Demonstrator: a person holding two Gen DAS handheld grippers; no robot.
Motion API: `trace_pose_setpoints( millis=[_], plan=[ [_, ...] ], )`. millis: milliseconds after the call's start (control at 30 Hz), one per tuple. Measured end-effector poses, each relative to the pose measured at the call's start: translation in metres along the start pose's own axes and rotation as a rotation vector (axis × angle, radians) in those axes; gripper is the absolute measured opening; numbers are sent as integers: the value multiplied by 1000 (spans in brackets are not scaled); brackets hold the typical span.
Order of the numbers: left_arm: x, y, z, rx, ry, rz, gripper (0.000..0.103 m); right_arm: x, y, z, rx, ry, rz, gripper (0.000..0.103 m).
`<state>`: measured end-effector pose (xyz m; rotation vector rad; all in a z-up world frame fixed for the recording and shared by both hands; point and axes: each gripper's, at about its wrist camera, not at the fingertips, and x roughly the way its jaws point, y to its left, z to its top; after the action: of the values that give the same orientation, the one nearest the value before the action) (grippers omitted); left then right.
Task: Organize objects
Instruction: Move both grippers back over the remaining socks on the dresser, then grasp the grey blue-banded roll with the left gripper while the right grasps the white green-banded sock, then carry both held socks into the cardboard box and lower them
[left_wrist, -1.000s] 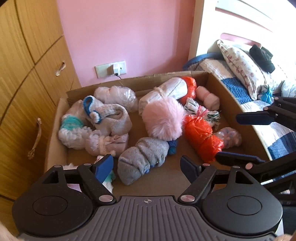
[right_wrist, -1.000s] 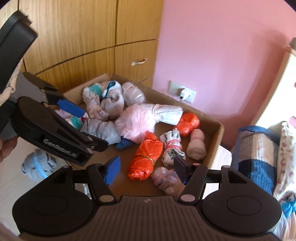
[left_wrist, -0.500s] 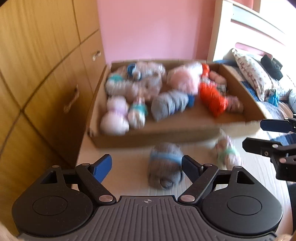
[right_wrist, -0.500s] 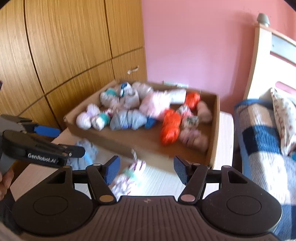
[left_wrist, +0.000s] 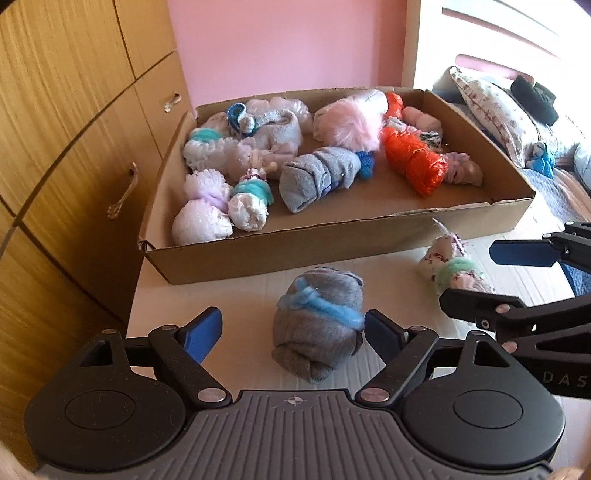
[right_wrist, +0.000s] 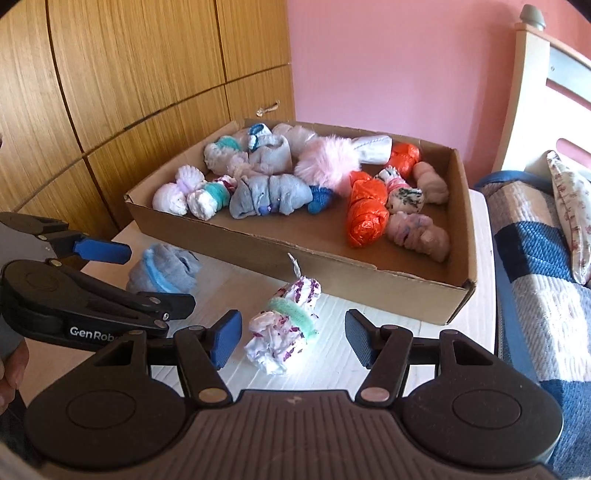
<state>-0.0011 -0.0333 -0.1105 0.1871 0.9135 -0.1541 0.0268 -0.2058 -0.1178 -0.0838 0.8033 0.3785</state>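
Observation:
A shallow cardboard box (left_wrist: 332, 240) (right_wrist: 332, 266) on a white table holds several rolled sock bundles: grey, pink fluffy, orange, white. Two bundles lie on the table in front of it. A grey bundle with a light blue tie (left_wrist: 317, 328) (right_wrist: 164, 273) lies between the open fingers of my left gripper (left_wrist: 291, 332), which holds nothing. A white and purple bundle with a green tie (right_wrist: 284, 328) (left_wrist: 450, 266) lies between the open fingers of my right gripper (right_wrist: 291, 338), also empty. Each gripper shows in the other's view, the left (right_wrist: 122, 280) and the right (left_wrist: 491, 277).
Wooden wardrobe doors and drawers (left_wrist: 74, 147) stand left of the table, a pink wall behind. A bed with a blue checked blanket (right_wrist: 535, 266) and a flowered pillow (left_wrist: 495, 107) lies to the right. The table's left edge (left_wrist: 133, 295) is near my left gripper.
Both grippers have pulled back from over the box and come down over the table in front of it. Each now frames one loose bundle. Both stayed open.

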Motion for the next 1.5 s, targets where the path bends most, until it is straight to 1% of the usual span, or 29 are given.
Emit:
trace_pose_setpoints(
  millis=[33, 67, 133, 200, 300, 333, 400, 467, 567, 633, 700, 767, 833, 900, 967, 1033, 1100, 1233, 1300, 1433, 1500],
  plan=[
    [1, 0, 0, 4, 0, -3, 88, 2, 0, -1, -1, 4, 1, 55],
    [2, 0, 1, 10, -2, -2, 88, 4, 0, -1, -2, 10, 2, 51],
    [4, -1, 1, 21, -7, -6, 84, 6, 0, -3, 2, 16, 10, 45],
    [7, -1, 1, 25, -3, -17, 77, 8, 0, -4, 8, 24, 17, 39],
    [9, 1, 2, 16, -3, -27, 70, 9, -1, -7, 15, 29, 25, 30],
    [10, 2, 2, 12, -4, -34, 68, 8, -1, -8, 13, 25, 26, 29],
    [9, 2, 3, 16, -9, -37, 55, 7, -1, -10, 13, 19, 33, 26],
    [9, 1, 4, 22, -10, -34, 55, 5, -2, -11, 13, 14, 41, 25],
    [6, 2, 3, 5, -9, -44, 54, 0, -3, -12, 11, 7, 49, 24],
    [-2, 4, 4, -6, -9, -44, 54, -8, -4, -11, 13, 1, 52, 24],
    [-15, 8, 10, -21, -27, -53, 55, -19, -5, -6, 13, -19, 57, 24],
    [-26, 11, 21, -21, -51, -51, 55, -32, -6, 4, 10, -51, 66, 24],
    [-34, 15, 39, -17, -86, -48, 55, -40, -8, 18, 5, -87, 71, 24],
    [-33, 17, 59, -10, -110, -34, 55, -41, -11, 38, -2, -115, 64, 24],
    [-21, 19, 77, -5, -113, -20, 55, -31, -14, 58, -14, -130, 54, 24],
    [0, 21, 92, -4, -88, -2, 55, -11, -16, 74, -30, -117, 41, 24],
    [18, 20, 100, 7, -62, 10, 55, 15, -16, 84, -39, -76, 38, 24],
    [45, 13, 94, 51, 12, 2, 55, 48, -7, 79, -77, -5, 45, 24],
    [47, 12, 86, 89, 13, 39, 56, 53, -1, 70, -87, 23, 55, 24],
    [42, 20, 77, 94, 42, 16, 56, 48, 8, 57, -85, 37, 86, 23],
    [37, 19, 71, 123, 53, 17, 56, 41, 13, 51, -89, 46, 113, 24]
  ],
)
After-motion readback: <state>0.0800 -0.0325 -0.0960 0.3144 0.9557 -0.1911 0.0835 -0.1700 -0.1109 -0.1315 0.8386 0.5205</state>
